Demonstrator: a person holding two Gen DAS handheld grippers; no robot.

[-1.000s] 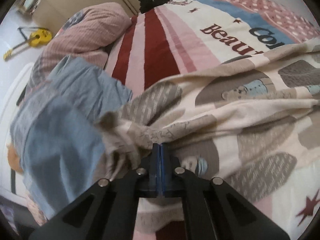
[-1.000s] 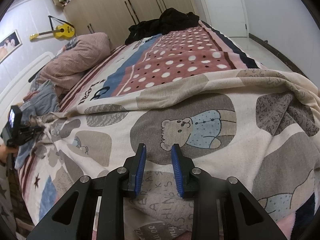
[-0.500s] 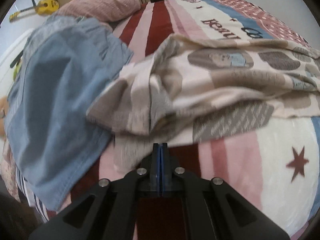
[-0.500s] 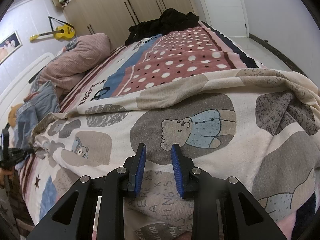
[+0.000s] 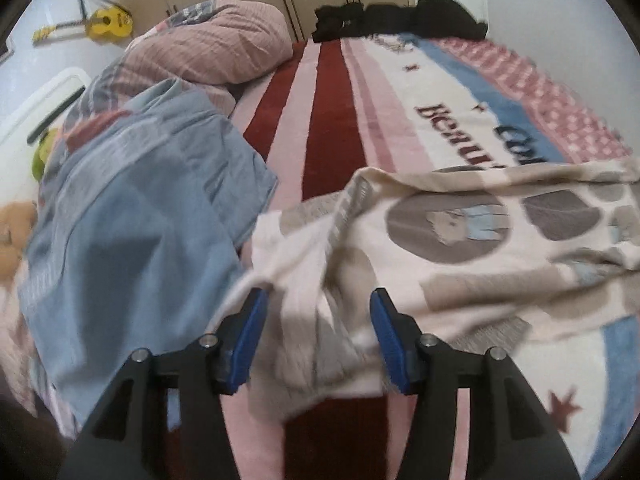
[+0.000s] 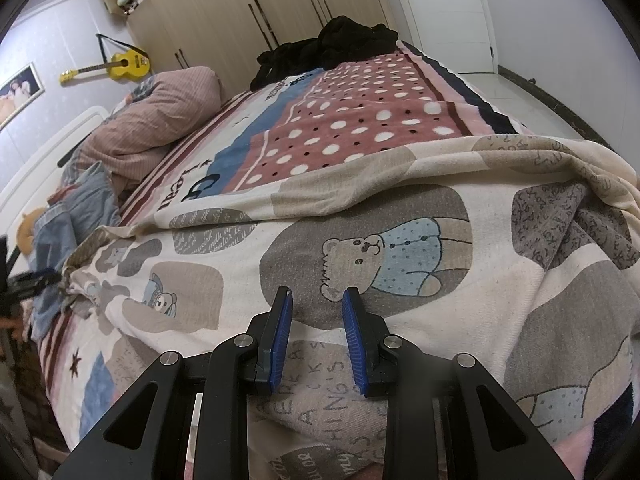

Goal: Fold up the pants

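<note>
Left wrist view: my left gripper (image 5: 316,332) is spread wide, with a bunched end of the bear-print pants (image 5: 460,248) lying loose between its blue pads (image 5: 248,340). My right gripper (image 6: 316,332) is also spread apart, holding nothing, just above the pants (image 6: 360,248). The pants lie stretched across the bed (image 6: 360,104). A blue cloth (image 5: 132,216) sits beside them.

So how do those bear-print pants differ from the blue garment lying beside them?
The bear-print pants are cream with grey patches and cartoon bears; the blue garment is plain denim-like blue. The pants stretch wide across the blanket; the blue garment is heaped near the pillow. Both lie rumpled on the bed.
</note>
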